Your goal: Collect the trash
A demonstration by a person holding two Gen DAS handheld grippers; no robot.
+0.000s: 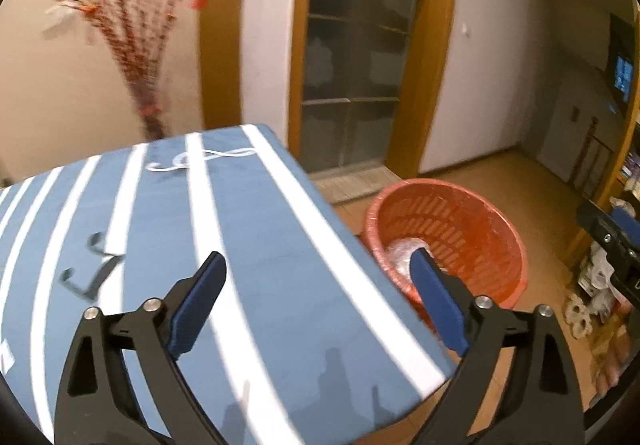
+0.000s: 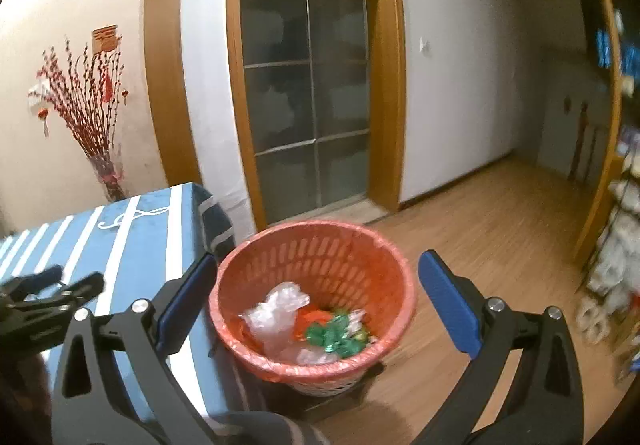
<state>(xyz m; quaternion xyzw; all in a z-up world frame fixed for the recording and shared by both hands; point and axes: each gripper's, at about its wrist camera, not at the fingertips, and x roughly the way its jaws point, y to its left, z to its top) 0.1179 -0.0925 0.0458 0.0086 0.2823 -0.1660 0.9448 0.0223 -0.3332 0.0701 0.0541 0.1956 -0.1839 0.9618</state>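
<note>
A red slotted waste basket (image 2: pixel 320 257) stands on the wooden floor beside the table's right edge. Inside it lie crumpled clear plastic (image 2: pixel 276 309), an orange scrap and a green wrapper (image 2: pixel 332 337). My right gripper (image 2: pixel 318 269) is open and empty, held above the basket with its fingers either side of the rim. My left gripper (image 1: pixel 318 265) is open and empty above the table's blue and white striped cloth (image 1: pixel 168 229), near its right edge. The basket also shows in the left wrist view (image 1: pixel 460 213). The left gripper shows at the left of the right wrist view (image 2: pixel 60 285).
A glass sliding door in a wooden frame (image 2: pixel 308 85) is behind the basket. A vase of red branches (image 2: pixel 88 113) stands by the wall behind the table. Cluttered shelves (image 2: pixel 616 237) line the right side. Wooden floor (image 2: pixel 500 229) stretches to the right.
</note>
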